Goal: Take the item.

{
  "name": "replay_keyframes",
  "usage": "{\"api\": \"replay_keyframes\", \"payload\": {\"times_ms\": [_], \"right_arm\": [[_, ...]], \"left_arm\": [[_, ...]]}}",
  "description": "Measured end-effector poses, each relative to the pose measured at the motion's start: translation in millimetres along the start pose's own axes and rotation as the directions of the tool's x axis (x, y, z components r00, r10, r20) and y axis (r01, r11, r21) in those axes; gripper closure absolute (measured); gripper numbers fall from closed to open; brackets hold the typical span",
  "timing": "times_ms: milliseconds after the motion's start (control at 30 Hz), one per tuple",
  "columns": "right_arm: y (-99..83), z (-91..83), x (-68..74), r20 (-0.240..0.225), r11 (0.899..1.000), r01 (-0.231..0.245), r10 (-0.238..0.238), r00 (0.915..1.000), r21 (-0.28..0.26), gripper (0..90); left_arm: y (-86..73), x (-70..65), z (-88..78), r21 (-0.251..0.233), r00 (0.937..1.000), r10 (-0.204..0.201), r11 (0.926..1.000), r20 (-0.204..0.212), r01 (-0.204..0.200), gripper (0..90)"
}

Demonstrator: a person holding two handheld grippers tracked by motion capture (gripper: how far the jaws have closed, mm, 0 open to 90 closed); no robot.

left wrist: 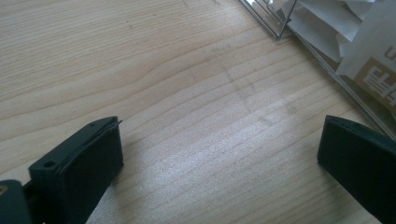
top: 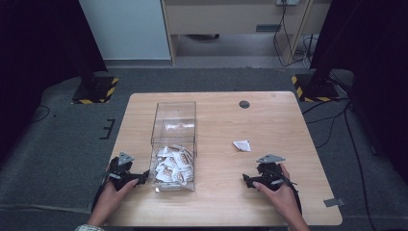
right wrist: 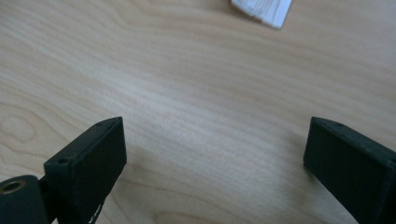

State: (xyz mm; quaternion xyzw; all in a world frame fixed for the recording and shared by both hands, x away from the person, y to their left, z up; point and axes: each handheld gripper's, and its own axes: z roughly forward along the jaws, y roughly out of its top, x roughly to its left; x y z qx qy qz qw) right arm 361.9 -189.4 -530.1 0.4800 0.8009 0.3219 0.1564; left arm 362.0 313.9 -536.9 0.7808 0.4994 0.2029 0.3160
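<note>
A clear plastic box (top: 173, 126) stands left of the table's middle, its near half holding several white and brown sachets (top: 173, 164). One loose white sachet (top: 242, 145) lies on the wood to the right. My left gripper (top: 142, 178) rests just left of the box, open, nothing between its jaws; the box corner (left wrist: 280, 32) and sachets (left wrist: 369, 60) show at the upper right of the left gripper view. My right gripper (top: 247, 181) sits near the front right, open and empty, with the loose sachet (right wrist: 262, 8) ahead of it.
The wooden table (top: 269, 120) has a dark round grommet (top: 244, 104) near its far edge. Stand bases with yellow and black tape (top: 96, 89) sit on the grey floor at both far corners. Cables (top: 332, 120) trail on the right.
</note>
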Motion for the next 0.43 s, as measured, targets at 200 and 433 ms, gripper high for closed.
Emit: {"api": "replay_keyframes", "payload": {"times_ms": [200, 433], "right_arm": [[-7.2, 6.5, 10.4, 0.031, 0.998, 0.049, -0.048, 0.9984, -0.048, 0.6], [-7.2, 6.4, 10.1, 0.025, 0.998, 0.048, -0.047, 0.9986, -0.047, 0.5]], "left_arm": [[0.0, 0.0, 0.0, 0.0, 1.0, 0.0, 1.0, 0.0, 0.0, 0.0], [0.1, 0.0, 0.0, 0.0, 1.0, 0.0, 1.0, 0.0, 0.0, 0.0]]}}
